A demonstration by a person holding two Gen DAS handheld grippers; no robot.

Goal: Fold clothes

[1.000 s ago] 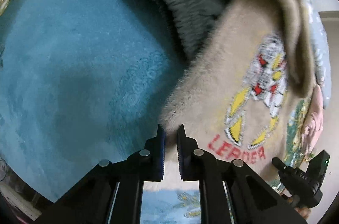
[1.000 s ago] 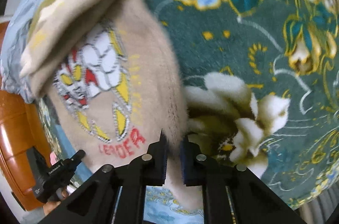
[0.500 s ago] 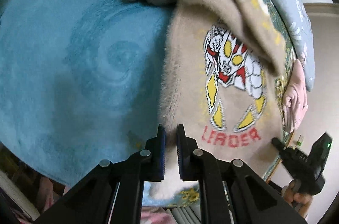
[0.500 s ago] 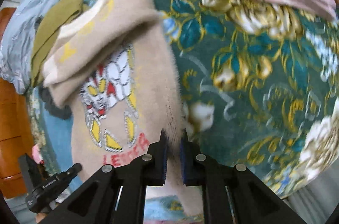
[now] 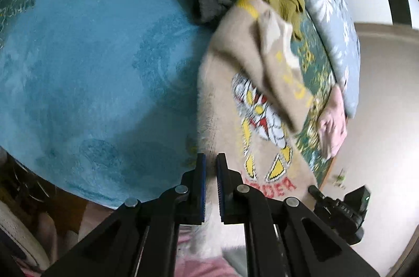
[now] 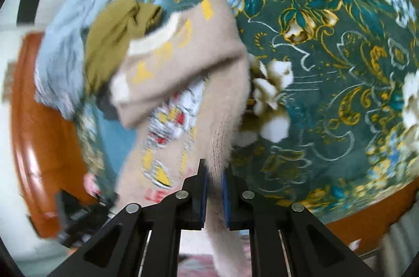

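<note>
Left hand-held gripper just closed tighter, now clamped on the near left edge of the beige sweater. Right hand-held gripper clamped on its near right edge. Sweater hangs stretched between both over the bed, print side facing me, one sleeve folded across the chest. Olive garment lies beyond it.

A fuzzy beige sweater with a cartoon figure and red lettering hangs stretched by its hem above the bed. Its sleeve folds across the chest, and its top trails beside an olive garment.
</note>
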